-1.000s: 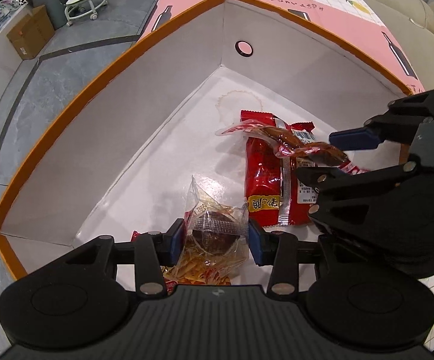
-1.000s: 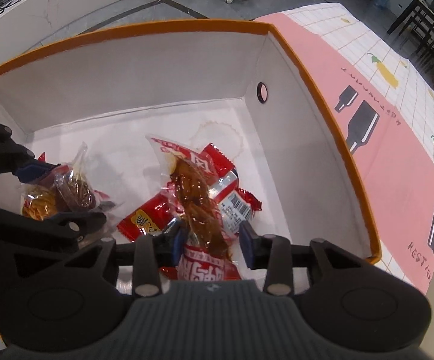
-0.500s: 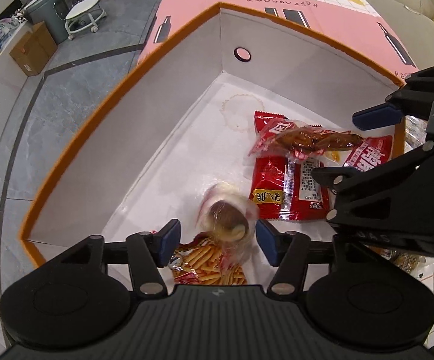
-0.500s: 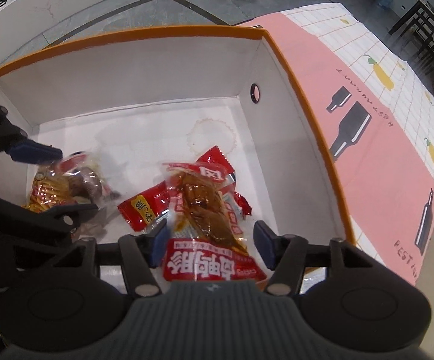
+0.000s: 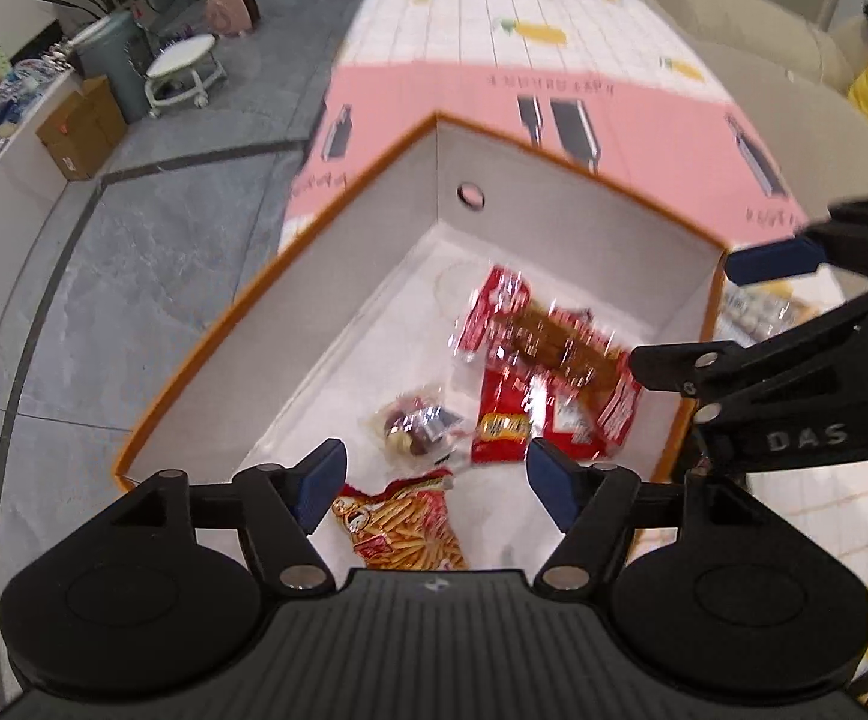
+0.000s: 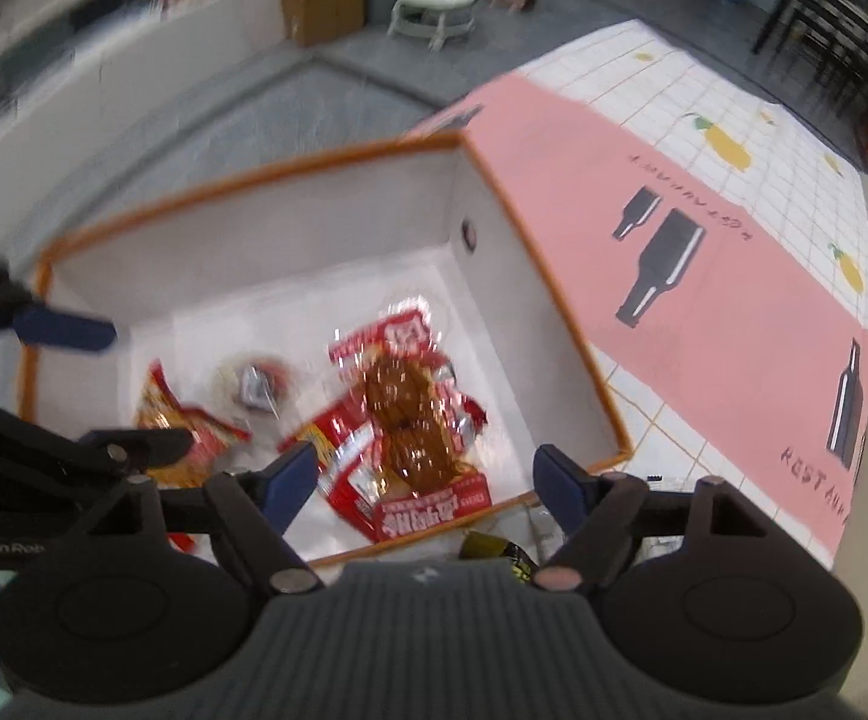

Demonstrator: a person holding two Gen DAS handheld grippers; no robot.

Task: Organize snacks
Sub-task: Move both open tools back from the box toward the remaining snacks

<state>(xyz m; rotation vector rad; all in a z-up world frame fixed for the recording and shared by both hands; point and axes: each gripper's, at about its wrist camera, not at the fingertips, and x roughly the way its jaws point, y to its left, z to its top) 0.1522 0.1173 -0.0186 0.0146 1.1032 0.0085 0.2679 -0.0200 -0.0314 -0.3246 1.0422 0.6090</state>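
On a table covered by a smooth pink and white checked cloth (image 5: 632, 114) printed with black bottles sits a square white cardboard box with an orange rim (image 5: 338, 312), its inner walls matte and plain, one wall pierced by a small round hole. All the snacks lie on the box floor. The largest is a glossy red foil packet topped by a clear crinkled pouch holding a brown piece of meat (image 6: 410, 414), near the middle. Beside it, towards the left gripper's side, lies a red and yellow bag printed with fries (image 5: 404, 528), and between the two a small round brown cake in a clear wrapper (image 5: 413, 423). The left gripper (image 5: 437, 483) points steeply down above the fries bag; its blue-tipped jaws have just been opening and stand wide apart, gripping nothing. The right gripper (image 6: 428, 480), also tilted steeply down over the box's near edge, has likewise just been opening, its jaws spread clear above the meat pouch without touching it.
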